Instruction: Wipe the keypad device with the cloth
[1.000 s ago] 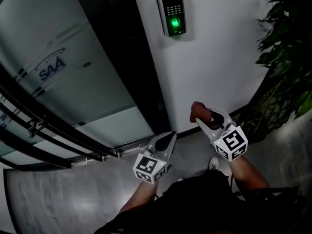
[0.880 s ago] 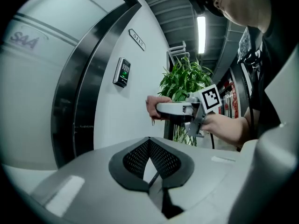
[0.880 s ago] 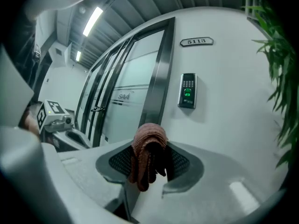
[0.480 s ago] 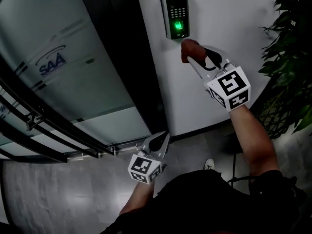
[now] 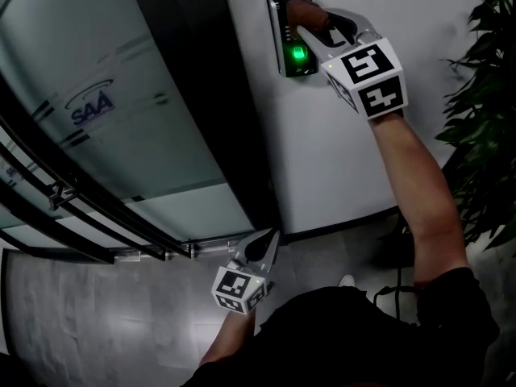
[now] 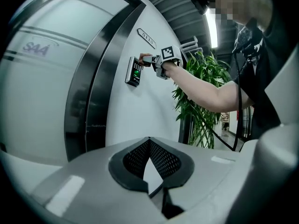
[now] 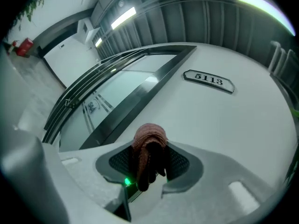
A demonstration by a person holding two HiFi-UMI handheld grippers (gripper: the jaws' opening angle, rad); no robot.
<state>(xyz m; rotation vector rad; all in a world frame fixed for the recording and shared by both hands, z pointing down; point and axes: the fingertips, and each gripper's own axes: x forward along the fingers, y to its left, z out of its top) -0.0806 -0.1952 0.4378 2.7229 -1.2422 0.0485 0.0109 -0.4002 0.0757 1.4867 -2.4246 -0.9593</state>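
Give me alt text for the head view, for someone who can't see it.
The right gripper holds a reddish-brown cloth against the top of the wall-mounted keypad device, whose green light glows. The left gripper hangs low, jaws shut and empty, near a glass door.

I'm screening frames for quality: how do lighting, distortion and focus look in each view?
Head view: dim but sharp; the green light of the keypad device stands out. Left gripper view: fisheye bends the door frame, a ceiling lamp glares. Right gripper view: same curvature; the cloth looks soft, the 5113 plate readable.
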